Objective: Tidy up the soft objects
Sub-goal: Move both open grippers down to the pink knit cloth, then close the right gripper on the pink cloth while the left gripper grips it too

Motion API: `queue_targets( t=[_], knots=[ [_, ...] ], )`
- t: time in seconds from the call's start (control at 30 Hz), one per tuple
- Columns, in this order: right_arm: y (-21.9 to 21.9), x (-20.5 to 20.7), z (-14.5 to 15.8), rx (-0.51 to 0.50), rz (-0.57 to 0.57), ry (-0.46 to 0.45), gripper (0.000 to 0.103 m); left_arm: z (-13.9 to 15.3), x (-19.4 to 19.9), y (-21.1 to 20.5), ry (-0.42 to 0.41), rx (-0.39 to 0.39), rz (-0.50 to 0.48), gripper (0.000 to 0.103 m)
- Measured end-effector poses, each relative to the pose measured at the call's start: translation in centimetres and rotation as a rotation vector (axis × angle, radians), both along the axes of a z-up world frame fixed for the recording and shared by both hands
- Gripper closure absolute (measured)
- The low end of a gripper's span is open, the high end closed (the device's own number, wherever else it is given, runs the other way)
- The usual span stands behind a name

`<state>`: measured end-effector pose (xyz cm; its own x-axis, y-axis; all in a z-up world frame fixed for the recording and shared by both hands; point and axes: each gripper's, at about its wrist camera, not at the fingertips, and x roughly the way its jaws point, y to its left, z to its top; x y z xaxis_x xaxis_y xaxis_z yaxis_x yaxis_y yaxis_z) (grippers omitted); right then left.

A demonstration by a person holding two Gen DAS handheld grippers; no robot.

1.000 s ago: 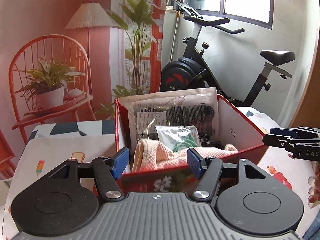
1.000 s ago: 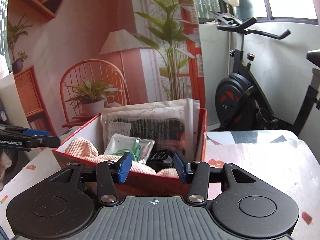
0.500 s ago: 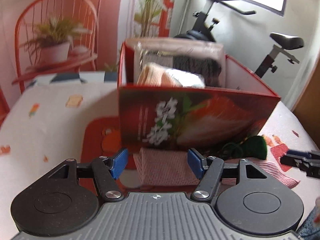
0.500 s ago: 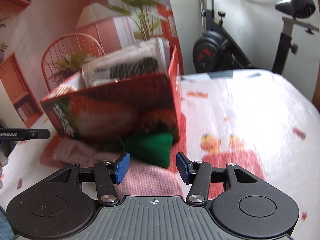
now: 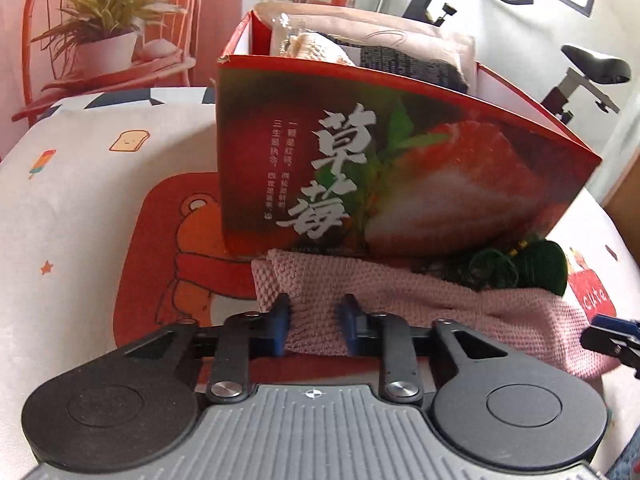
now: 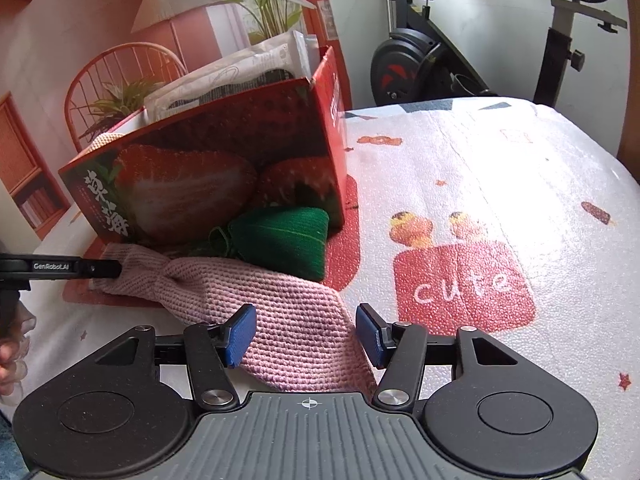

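The pink knitted cloth [image 5: 400,300], limp and light, is pinched at its lower-left end by the just-closing left tongs [image 5: 316,322], while the right tongs [image 6: 306,334] straddle its other end, released.

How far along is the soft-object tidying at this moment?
Done: a peach cloth and packets already sit in the strawberry box. In hand: the left hand-held gripper has just closed on one end of the pink knitted cloth; the right hand-held gripper is open around the other end. Left: that cloth and the green knitted toy lie outside the box.
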<state>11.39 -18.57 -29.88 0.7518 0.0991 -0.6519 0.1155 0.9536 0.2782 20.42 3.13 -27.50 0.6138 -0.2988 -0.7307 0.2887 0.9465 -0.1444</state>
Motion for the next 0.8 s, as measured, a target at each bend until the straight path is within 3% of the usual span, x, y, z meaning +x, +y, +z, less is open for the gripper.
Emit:
queue_targets(
  t=[0.1, 0.37, 0.53, 0.63, 0.8],
  knots=[
    [-0.1, 0.4, -0.3, 0.005, -0.003, 0.008, 0.051, 0.0, -0.9, 0.1, 0.0, 0.021, -0.019, 0.088],
    [0.0, 1.5, -1.0, 0.022, 0.009, 0.015, 0.046, -0.4, -3.7, 0.3, 0.012, 0.0, -0.025, 0.091],
    [0.2, 1.5, -0.9, 0.033, 0.043, 0.028, 0.07, -0.1, -4.8, 0.8, 0.043, -0.011, -0.026, 0.093],
    [0.2, 1.2, -0.7, 0.052, 0.057, 0.031, 0.077, 0.3, -6.1, 1.5, 0.055, -0.042, -0.007, 0.094],
    [0.5, 0.4, -0.6, 0.058, 0.078, 0.041, 0.079, 1.1, -7.8, 2.7, 0.038, -0.059, 0.044, 0.094]
  ],
)
